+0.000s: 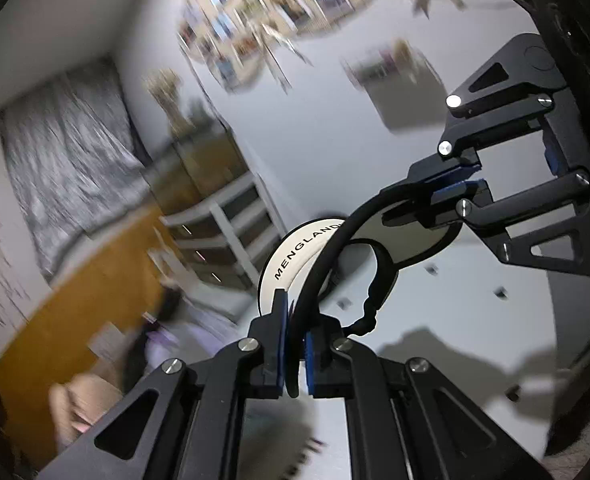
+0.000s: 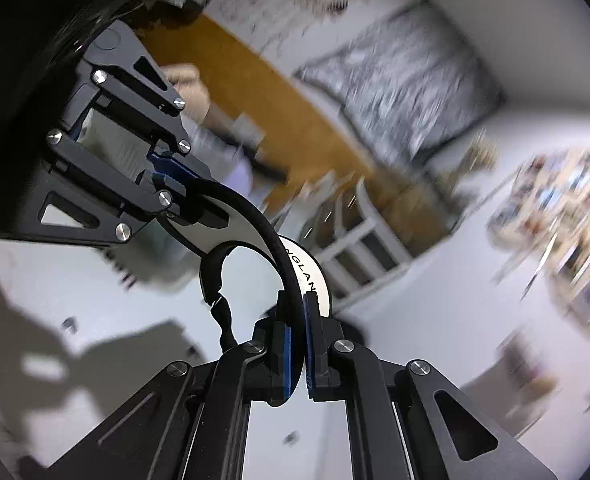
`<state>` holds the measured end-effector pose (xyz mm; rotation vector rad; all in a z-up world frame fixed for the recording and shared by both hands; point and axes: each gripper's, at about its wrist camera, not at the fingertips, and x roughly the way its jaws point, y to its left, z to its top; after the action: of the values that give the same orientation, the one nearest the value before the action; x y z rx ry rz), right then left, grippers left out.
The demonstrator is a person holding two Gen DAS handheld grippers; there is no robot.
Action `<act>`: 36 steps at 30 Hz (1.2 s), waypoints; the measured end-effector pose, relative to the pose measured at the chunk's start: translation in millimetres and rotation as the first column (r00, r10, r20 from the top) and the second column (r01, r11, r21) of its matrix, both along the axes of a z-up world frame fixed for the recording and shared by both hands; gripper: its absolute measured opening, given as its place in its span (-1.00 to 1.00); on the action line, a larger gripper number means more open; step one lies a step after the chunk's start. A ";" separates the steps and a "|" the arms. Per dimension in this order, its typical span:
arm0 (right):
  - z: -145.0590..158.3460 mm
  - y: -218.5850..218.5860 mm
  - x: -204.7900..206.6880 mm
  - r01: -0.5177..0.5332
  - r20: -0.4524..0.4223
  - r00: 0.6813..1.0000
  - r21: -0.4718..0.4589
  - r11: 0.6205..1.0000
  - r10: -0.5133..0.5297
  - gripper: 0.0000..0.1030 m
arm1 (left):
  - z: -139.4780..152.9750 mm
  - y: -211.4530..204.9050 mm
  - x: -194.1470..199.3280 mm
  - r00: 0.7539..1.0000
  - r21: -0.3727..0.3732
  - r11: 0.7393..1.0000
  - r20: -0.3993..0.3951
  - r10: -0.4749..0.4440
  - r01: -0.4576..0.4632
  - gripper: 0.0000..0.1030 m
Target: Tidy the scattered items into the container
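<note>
Both grippers hold one item between them above the white table: a white round object [image 1: 295,256] lettered "MENGLAND" with a black curved band or strap [image 1: 335,248] around it. My left gripper [image 1: 295,360] is shut on the black band at the bottom of the left wrist view. My right gripper [image 1: 455,184] enters from the right and is shut on the band's other end. In the right wrist view my right gripper [image 2: 298,356] pinches the band [image 2: 271,232], the white object [image 2: 315,276] shows behind it, and the left gripper [image 2: 171,178] grips from the upper left. No container shows.
The white table [image 1: 415,312] carries small dark bits [image 1: 501,293]. Both views are tilted and blurred. A white shelf unit [image 1: 231,224], a wooden floor [image 1: 75,312], a grey patterned hanging [image 1: 67,160] and blurred shelves of coloured items [image 1: 255,20] lie beyond.
</note>
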<state>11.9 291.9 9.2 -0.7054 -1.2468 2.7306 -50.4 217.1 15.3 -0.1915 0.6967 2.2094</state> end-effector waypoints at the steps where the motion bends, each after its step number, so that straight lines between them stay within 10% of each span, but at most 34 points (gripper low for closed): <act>1: 11.7 -4.4 -0.4 -0.017 -0.031 0.999 0.020 1.000 0.017 -0.89 | 12.1 -6.5 0.5 0.999 0.017 1.000 -0.032 0.005 -0.004 -0.86; 16: 126.8 -109.4 -75.2 -0.313 -0.299 0.879 0.224 0.923 0.371 -0.89 | 124.2 -139.4 -53.9 0.902 0.156 0.959 -0.331 0.278 -0.238 -0.87; 36: 88.6 -221.5 -244.8 -0.665 -0.223 0.661 0.267 0.697 0.716 -0.88 | 70.9 -250.0 -174.1 0.760 0.141 0.806 -0.275 0.590 -0.575 -0.87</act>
<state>-232.8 70.4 97.8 0.3243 -1.9283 3.0257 -224.6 -32.9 86.2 -0.0360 0.8312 2.9024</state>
